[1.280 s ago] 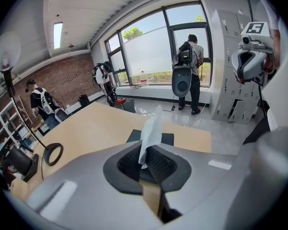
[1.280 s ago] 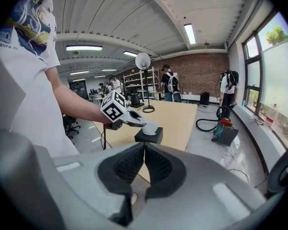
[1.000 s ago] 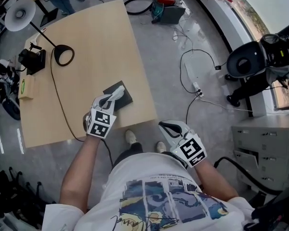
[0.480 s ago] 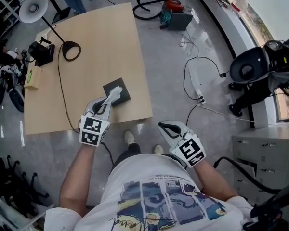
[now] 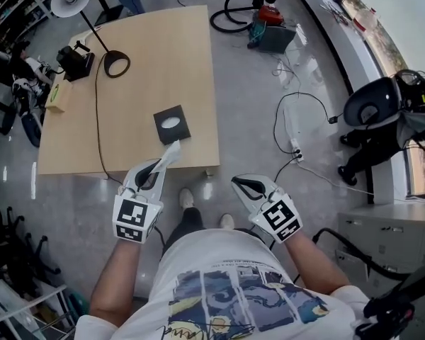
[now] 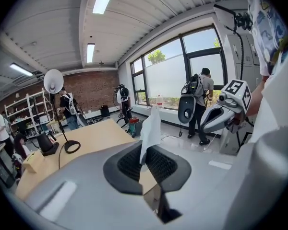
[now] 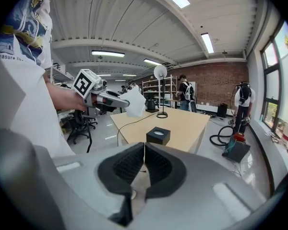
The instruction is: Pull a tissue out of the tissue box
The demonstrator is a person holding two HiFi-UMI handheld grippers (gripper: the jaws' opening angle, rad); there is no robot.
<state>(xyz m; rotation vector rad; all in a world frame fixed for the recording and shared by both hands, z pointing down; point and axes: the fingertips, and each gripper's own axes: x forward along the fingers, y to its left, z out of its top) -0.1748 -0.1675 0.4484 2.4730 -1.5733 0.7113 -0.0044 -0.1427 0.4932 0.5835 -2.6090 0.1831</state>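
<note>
Head view: left gripper [image 5: 161, 166] held forward, pinching tissue [image 5: 171, 151].

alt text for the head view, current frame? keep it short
Seen from above, the left gripper is shut on a white tissue, held clear of the black tissue box that sits near the front edge of a wooden table. The right gripper is shut and empty, beyond the table's edge.

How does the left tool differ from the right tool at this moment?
The left tool grips a white tissue; the right tool holds nothing. The left tool is at the table's near edge, while the right tool is over the floor. Both tools are shut.
</note>
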